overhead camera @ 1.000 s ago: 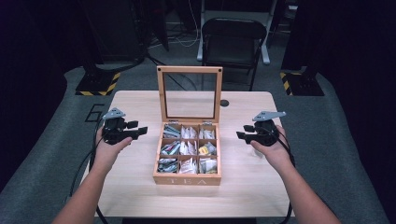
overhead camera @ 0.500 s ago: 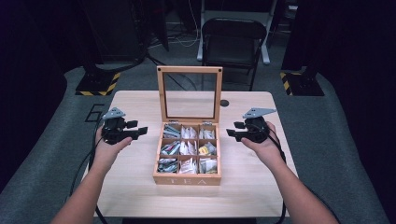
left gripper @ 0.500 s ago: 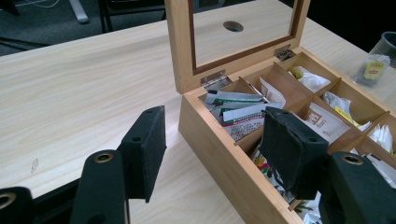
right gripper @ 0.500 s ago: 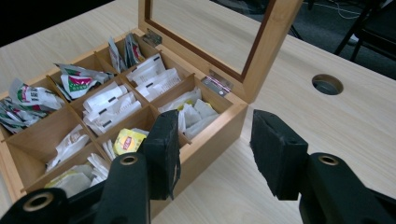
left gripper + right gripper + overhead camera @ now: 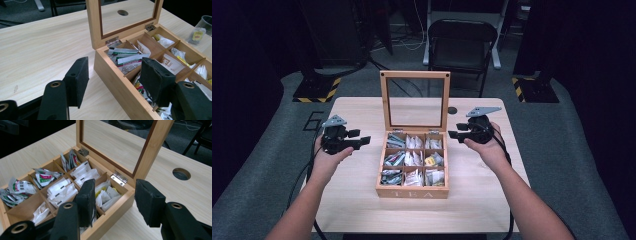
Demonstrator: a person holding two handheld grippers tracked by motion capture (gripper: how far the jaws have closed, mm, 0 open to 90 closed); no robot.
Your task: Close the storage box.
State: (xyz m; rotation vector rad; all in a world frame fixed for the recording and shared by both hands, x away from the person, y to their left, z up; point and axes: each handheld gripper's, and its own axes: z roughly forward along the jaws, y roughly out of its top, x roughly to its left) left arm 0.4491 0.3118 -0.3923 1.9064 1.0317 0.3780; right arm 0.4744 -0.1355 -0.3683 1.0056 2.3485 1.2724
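A wooden tea box (image 5: 413, 191) stands mid-table, its glass lid (image 5: 414, 103) upright. Its compartments hold tea bags (image 5: 412, 158). My left gripper (image 5: 362, 141) hovers left of the box, pointing at its left wall. In the left gripper view the left gripper (image 5: 115, 67) straddles the box's near wall (image 5: 117, 80) without touching it. My right gripper (image 5: 453, 134) hangs by the box's back right corner; the right gripper (image 5: 116, 192) frames that corner (image 5: 125, 192) and the lid hinge (image 5: 119, 178). Both pairs of jaws have just been opening, with nothing gripped.
The light wooden table (image 5: 357, 200) has a round cable hole (image 5: 452, 110) behind the box. A clear plastic cup (image 5: 203, 26) with a tea bag stands beyond the box's far side. A black folding chair (image 5: 459, 42) stands behind the table.
My right hand has moved left toward the box's back right corner and risen slightly. The left hand has kept its place.
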